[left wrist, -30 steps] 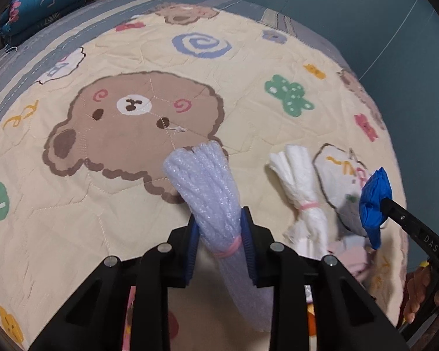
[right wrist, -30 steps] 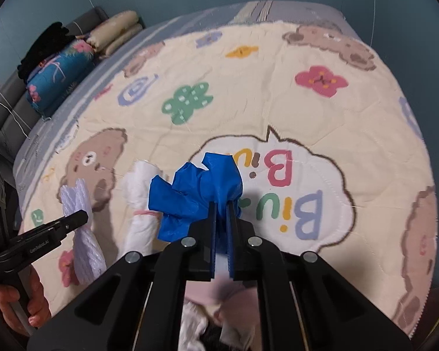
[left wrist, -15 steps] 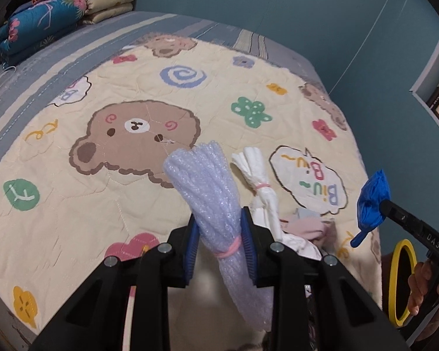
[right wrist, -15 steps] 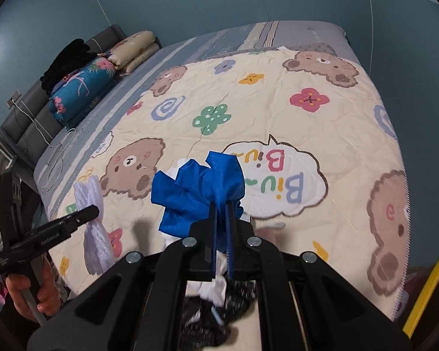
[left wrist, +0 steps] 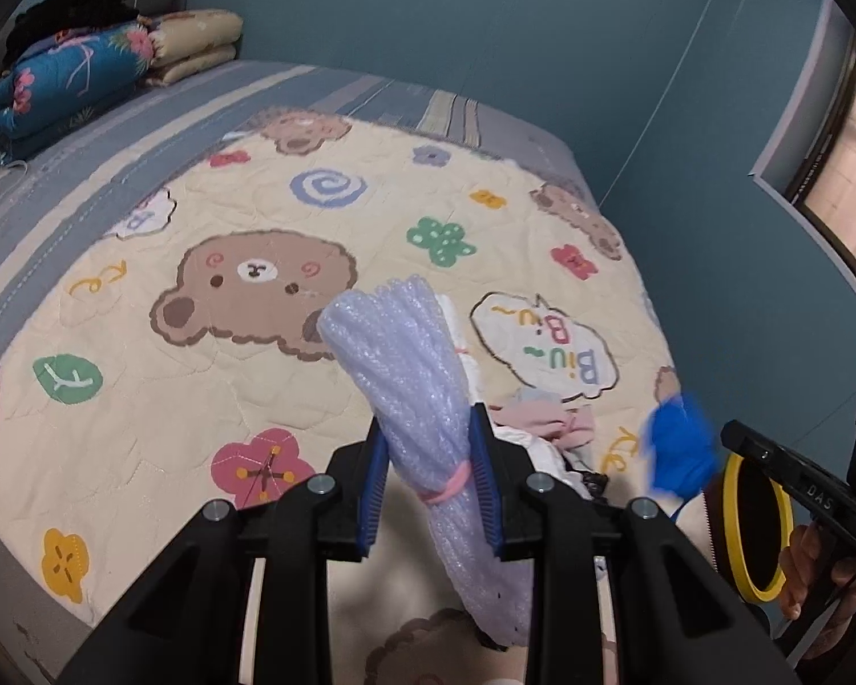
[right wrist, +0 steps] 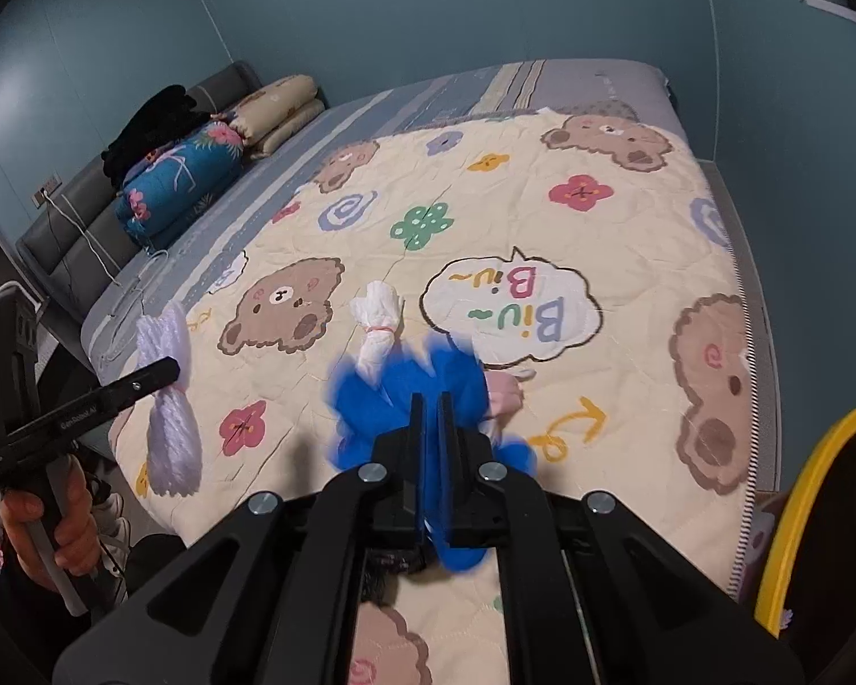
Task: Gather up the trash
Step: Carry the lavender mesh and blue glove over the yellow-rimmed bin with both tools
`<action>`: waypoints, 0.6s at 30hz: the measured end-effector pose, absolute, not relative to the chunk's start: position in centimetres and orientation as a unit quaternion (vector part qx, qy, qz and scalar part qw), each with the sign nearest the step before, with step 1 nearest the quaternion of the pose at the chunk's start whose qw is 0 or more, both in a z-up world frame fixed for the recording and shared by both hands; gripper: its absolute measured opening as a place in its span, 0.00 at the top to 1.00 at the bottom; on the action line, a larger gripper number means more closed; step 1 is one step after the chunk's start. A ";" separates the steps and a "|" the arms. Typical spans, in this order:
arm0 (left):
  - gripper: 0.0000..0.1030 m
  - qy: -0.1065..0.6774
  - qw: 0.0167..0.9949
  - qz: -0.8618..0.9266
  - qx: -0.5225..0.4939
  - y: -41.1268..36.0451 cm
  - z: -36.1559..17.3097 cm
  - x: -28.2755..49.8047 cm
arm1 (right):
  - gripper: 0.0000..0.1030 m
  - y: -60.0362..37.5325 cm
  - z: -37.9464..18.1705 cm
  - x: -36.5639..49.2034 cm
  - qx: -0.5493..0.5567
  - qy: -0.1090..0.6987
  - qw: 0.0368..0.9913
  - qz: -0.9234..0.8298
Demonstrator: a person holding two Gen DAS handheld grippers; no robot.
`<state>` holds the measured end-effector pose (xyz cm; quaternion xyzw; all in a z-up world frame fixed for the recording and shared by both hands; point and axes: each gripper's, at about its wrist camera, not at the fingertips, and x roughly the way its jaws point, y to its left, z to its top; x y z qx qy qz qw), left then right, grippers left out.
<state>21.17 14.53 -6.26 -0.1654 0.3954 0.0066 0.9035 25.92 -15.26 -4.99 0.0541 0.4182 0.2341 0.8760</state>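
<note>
My left gripper (left wrist: pixel 425 471) is shut on a pale lilac bubble-wrap bundle (left wrist: pixel 411 377) tied with a pink band, held above the bed; the bundle also shows in the right wrist view (right wrist: pixel 168 399). My right gripper (right wrist: pixel 428 434) is shut on a crumpled blue bag (right wrist: pixel 382 405), blurred by motion; the bag also shows in the left wrist view (left wrist: pixel 679 445). A white tied bundle (right wrist: pixel 378 319) lies on the quilt (right wrist: pixel 599 228), beside a heap of pink and white scraps (left wrist: pixel 548 422). A yellow-rimmed black bin (right wrist: pixel 816 514) stands off the bed's corner and also shows in the left wrist view (left wrist: pixel 756 525).
The bear-print quilt covers a bed with a striped blue sheet (left wrist: pixel 114 148). Folded blankets and pillows (left wrist: pixel 85 68) are stacked at the headboard. Teal walls surround the bed; a window (left wrist: pixel 850 171) is at the right.
Both grippers have pulled up and back from the bed with their loads. The blue bag has swung toward the yellow-rimmed bin, which now shows more in both views.
</note>
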 end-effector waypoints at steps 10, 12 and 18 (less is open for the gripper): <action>0.75 0.381 0.911 -0.025 -0.153 11.2 -3.9 19.8 | 0.98 -18.6 -4.6 24.0 0.050 0.412 0.883 0.218; 0.75 0.382 0.911 -0.031 -0.151 10.6 -3.9 19.8 | 0.97 -18.4 -5.7 23.8 0.045 0.429 0.871 0.236; 0.75 0.384 0.910 -0.041 -0.151 9.9 -3.8 19.8 | 0.70 -16.9 -10.0 23.8 0.020 0.476 0.845 0.243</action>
